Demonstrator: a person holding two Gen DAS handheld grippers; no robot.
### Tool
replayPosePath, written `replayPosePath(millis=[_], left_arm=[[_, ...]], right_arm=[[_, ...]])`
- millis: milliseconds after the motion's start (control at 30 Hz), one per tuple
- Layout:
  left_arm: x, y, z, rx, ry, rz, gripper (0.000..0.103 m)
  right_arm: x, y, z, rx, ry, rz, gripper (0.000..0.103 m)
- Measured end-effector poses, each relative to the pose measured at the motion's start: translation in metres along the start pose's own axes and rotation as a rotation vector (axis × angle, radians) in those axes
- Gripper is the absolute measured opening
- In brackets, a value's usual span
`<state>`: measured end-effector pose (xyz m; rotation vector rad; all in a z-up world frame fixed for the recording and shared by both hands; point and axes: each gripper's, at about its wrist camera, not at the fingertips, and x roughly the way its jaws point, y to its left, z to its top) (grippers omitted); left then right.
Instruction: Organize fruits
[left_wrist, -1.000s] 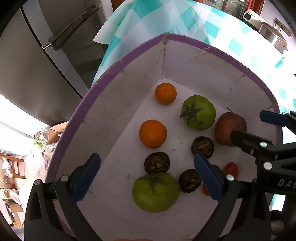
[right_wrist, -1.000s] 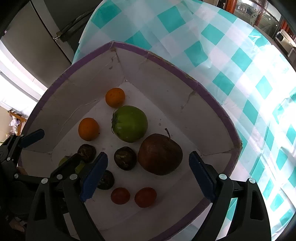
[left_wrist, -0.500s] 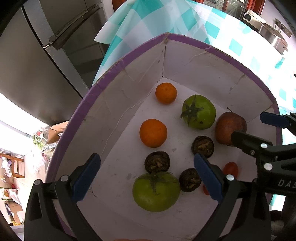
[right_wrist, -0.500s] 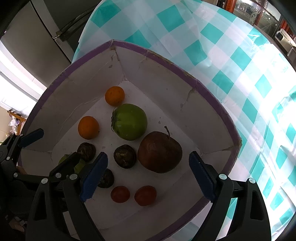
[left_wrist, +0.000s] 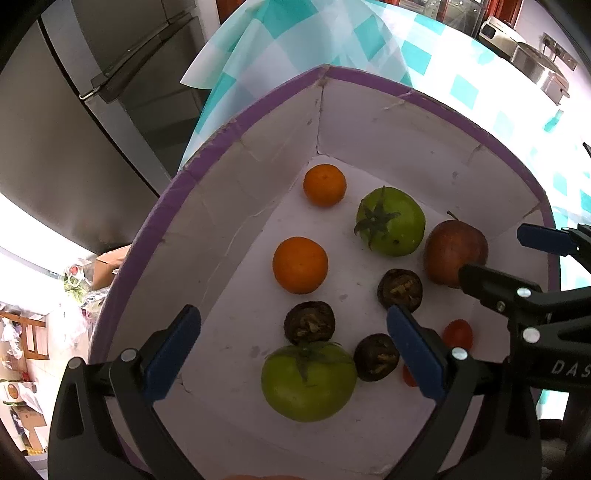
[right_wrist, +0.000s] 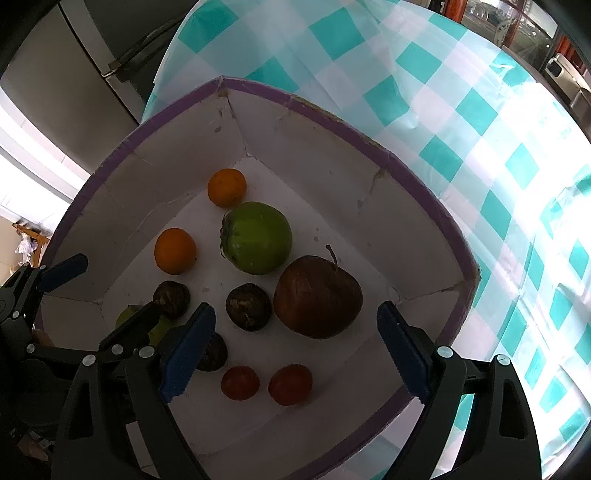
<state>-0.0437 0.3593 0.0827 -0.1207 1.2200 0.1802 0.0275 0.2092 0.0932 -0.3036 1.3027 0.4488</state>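
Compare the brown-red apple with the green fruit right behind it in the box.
Colour: the apple is dull brown-red; the green fruit is bright green.
Top: the apple has a thin stem sticking up; the green fruit has a dark leafy calyx facing sideways.
Shared: both are round, loose on the box floor, ungripped.

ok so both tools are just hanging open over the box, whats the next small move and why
Probably lower the left tool onto the near green tomato. Both tools are open and hold nothing, and that tomato lies between the left tool's fingers, closest to it in the purple-rimmed box. The right tool could likewise go for the brown apple in front of it.
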Motion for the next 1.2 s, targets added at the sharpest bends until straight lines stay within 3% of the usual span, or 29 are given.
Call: replayPosePath(millis=[800, 967, 1100, 1200], left_arm=[[0.005, 0.001, 0.001, -0.001, 0.026, -0.004, 0.101], [0.007, 0.001, 0.001, -0.013, 0.047, 0.041, 0.101], [-0.007, -0.004, 0.002, -0.034, 0.04, 0.125, 0.101], [-0.035, -0.023, 0.002, -0.033, -0.023, 0.181, 0.101]], right_arm=[[-0.006, 0.003, 0.0, -0.012, -0.007, 0.001, 0.087], [-0.011, 0.005, 0.0, -0.03, -0.03, 0.022, 0.087], [-0.036, 0.001, -0.002, -0.06, -0.11, 0.04, 0.087], [-0.076, -0.028, -0.014, -0.02, -0.246, 0.062, 0.087]])
